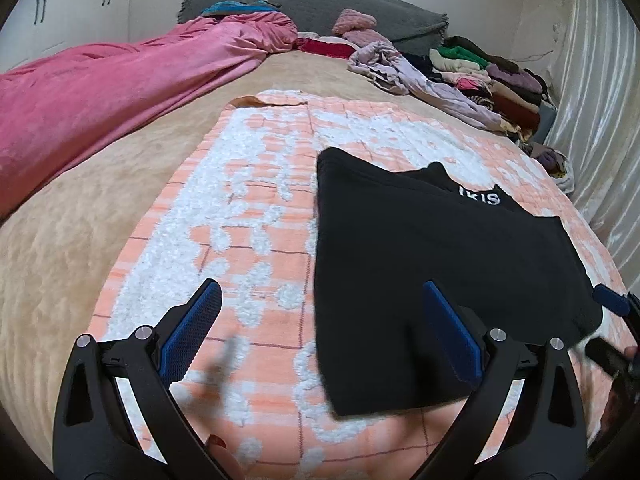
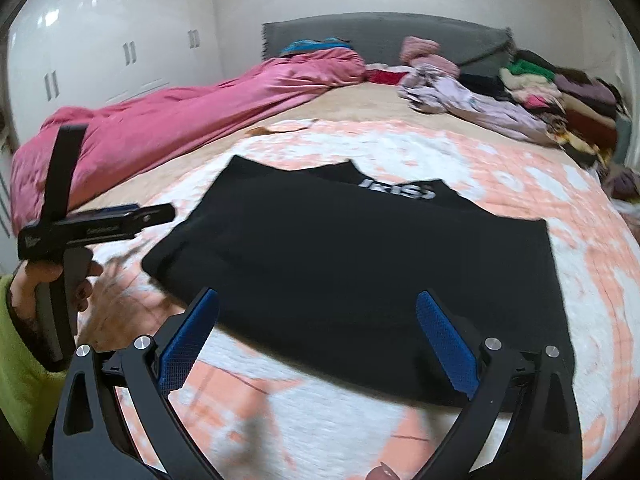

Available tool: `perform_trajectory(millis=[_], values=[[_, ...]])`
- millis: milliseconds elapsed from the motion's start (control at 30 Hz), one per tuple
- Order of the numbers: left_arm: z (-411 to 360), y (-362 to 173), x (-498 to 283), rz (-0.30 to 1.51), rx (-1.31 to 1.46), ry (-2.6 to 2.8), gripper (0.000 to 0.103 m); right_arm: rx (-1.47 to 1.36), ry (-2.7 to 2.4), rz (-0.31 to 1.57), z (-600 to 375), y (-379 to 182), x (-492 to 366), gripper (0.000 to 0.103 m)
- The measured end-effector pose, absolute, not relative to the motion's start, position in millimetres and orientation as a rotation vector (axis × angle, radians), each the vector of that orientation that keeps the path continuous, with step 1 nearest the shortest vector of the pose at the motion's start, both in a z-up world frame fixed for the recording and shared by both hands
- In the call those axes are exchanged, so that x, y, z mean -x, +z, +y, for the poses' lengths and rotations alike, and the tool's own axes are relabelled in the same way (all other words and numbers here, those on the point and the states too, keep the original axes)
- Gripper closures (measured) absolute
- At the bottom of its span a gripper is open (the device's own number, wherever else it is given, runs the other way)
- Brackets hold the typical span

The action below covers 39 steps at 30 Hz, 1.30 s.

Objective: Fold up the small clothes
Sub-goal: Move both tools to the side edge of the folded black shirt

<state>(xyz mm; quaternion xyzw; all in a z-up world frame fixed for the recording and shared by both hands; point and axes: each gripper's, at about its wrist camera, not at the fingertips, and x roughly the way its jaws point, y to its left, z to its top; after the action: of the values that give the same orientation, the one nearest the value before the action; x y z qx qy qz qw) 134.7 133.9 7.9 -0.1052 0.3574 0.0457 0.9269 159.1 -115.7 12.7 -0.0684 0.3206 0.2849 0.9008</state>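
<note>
Garment: black top point(image 2: 352, 264) lay flat on peach-and-white quilt point(image 1: 248, 208), partly folded, white lettering at far edge; judged mid-fold.
Left hand-held gripper point(image 1: 320, 340): jaws wide apart, empty, hovering above near left corner of the top; nothing pinched.
Right hand-held gripper point(image 2: 318, 344): jaws wide apart, empty, over near edge; likely released to let cloth settle.
Bed point(image 1: 100, 208): beige cover under quilt.
Surroundings: pink duvet point(image 1: 100, 92) left, stacked clothes point(image 1: 492, 80) far right; neither obstructing.
</note>
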Motion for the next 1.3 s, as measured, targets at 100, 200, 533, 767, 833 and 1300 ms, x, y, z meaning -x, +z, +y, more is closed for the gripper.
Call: perform_trajectory(millis=[100, 200, 533, 767, 833, 1300], values=[[138.0, 8.7, -134.5, 0.727, 0.224, 0.100, 0.010, 0.188, 0.621, 0.661, -93.9, 10.5, -156.8, 0.005], [143.5, 8.7, -134.9, 0.727, 0.240, 0.106, 0.010, 0.247, 0.647, 0.646, -73.8, 6.9, -153.7, 0.005], [164.8, 5.3, -136.3, 0.734, 0.290, 0.141, 0.010, 0.377, 0.709, 0.631, -22.9, -4.3, -146.2, 0.005], [180.0, 3.0, -138.9, 0.742, 0.321, 0.175, 0.010, 0.458, 0.730, 0.628, -1.7, -13.9, -144.6, 0.004], [181.7, 2.7, -139.6, 0.743, 0.315, 0.184, 0.010, 0.480, 0.728, 0.633, 4.1, -18.9, -145.8, 0.005], [183.8, -5.5, -150.6, 0.783, 0.302, 0.192, 0.010, 0.607, 0.712, 0.617, 26.4, -45.8, -148.8, 0.005]])
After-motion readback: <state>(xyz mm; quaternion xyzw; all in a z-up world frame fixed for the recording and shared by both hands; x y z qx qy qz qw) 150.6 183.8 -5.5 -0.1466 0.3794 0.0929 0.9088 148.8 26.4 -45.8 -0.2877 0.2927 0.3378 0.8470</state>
